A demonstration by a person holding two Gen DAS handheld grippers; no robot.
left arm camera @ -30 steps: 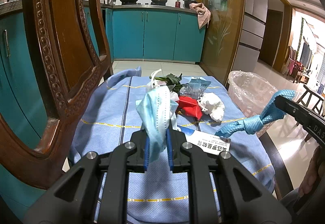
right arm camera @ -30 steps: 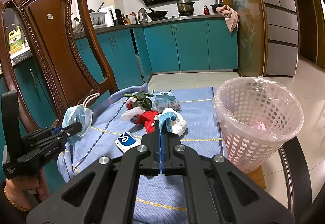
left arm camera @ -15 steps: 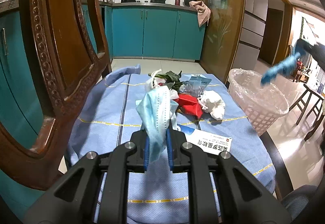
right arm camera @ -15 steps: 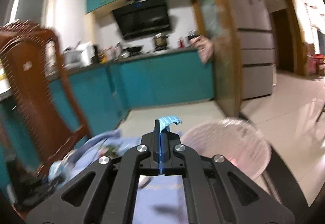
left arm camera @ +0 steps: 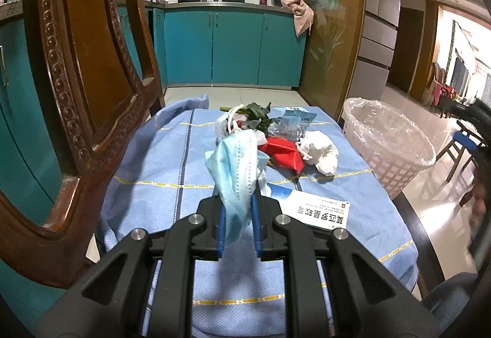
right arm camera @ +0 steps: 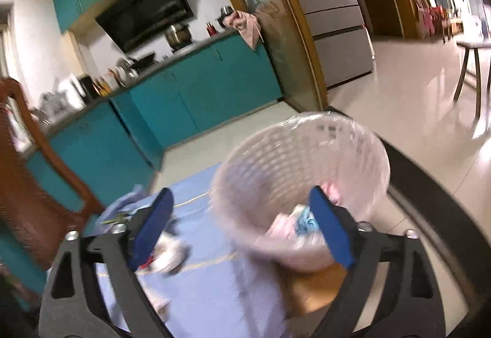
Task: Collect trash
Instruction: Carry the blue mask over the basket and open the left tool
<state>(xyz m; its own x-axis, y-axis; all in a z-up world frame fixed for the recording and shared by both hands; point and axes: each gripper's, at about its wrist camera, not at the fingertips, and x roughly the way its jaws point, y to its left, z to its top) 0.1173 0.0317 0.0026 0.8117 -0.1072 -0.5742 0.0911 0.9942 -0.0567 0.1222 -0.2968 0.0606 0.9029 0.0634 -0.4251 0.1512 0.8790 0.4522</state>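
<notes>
Tablecloth (left arm camera: 159,184) — blue, yellow-lined, teal kitchen

The whole right wrist view is smeared by motion. The white basket (right arm camera: 302,181) is softened to a haze, and the blue scrap (right arm camera: 305,223) inside it cannot be made out clearly. The rubbish left of that tool's blue pad is reduced to a pale blur. In the left wrist view the right tool (left arm camera: 474,135) is cut off by the right edge and blurred, as is the hand (left arm camera: 478,203) below it. The lower part of the mask (left arm camera: 237,175) is hidden between the left tool's (left arm camera: 237,217) pads.
</notes>
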